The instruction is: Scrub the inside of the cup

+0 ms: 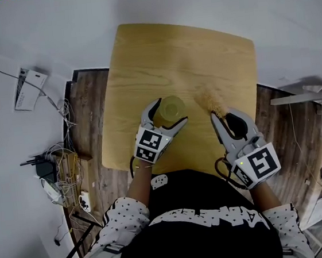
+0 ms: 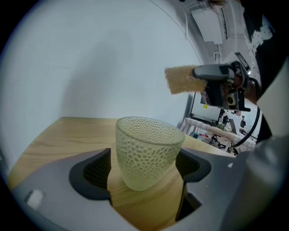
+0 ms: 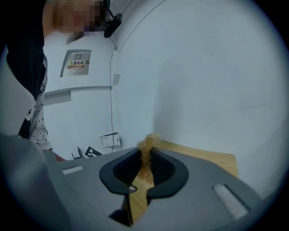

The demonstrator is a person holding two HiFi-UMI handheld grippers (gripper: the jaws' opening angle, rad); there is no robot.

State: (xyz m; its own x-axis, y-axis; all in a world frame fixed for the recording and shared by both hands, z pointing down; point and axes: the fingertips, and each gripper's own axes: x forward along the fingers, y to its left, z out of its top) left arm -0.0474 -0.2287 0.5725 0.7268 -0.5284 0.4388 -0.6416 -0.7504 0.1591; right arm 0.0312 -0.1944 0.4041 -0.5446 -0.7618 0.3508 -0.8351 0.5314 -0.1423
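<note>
We find the left gripper (image 1: 167,114) with its jaws spread wide to either side of the pale yellow-green, dimple-textured translucent cup (image 2: 146,151). Its pads stand just clear of the wall, so nothing is grasped yet. The cup stands upright on the light wooden tabletop (image 1: 187,53), nearer the person's edge than the far one. We judge it light and rigid, perhaps breakable. The dimples should help the pads hold, but the wall narrows toward the base, so we would close on it at mid-height, firmly enough that scrubbing cannot tip or spin it. To the right, held above the tabletop, the tan fibrous scrubbing pad (image 2: 180,80) looks soft and springy, and the right gripper (image 3: 144,169) has its jaws clenched on its lower end. The far half of the tabletop is bare, which leaves room to work, while the near and left edges are closer.
</note>
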